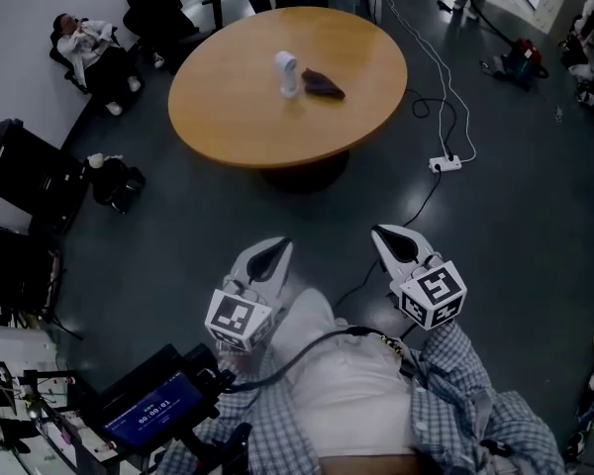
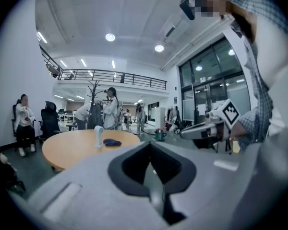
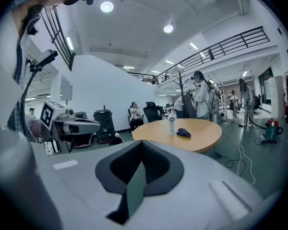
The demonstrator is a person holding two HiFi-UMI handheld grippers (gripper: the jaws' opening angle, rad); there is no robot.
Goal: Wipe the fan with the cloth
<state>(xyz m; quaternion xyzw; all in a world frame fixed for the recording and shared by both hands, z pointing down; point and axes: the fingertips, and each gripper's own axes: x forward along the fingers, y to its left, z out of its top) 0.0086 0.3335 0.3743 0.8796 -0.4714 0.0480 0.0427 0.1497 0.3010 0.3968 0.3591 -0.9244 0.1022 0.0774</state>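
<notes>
A small white fan (image 1: 286, 73) stands upright on the round wooden table (image 1: 238, 117), far ahead of me. A dark purple cloth (image 1: 323, 84) lies crumpled just right of it. Both grippers hover over the dark floor close to my body, well short of the table. My left gripper (image 1: 274, 252) and right gripper (image 1: 388, 237) are shut with nothing in them. The left gripper view shows the fan (image 2: 99, 135) and cloth (image 2: 112, 142) small beyond its shut jaws. The right gripper view shows the fan (image 3: 171, 125) and cloth (image 3: 184, 132) the same way.
A power strip (image 1: 445, 163) and white cables lie on the floor right of the table. Black office chairs (image 1: 20, 171) stand at left, and a person sits in one (image 1: 89, 43). People and a coat rack (image 2: 93, 104) stand behind the table. A device screen (image 1: 153, 409) is at lower left.
</notes>
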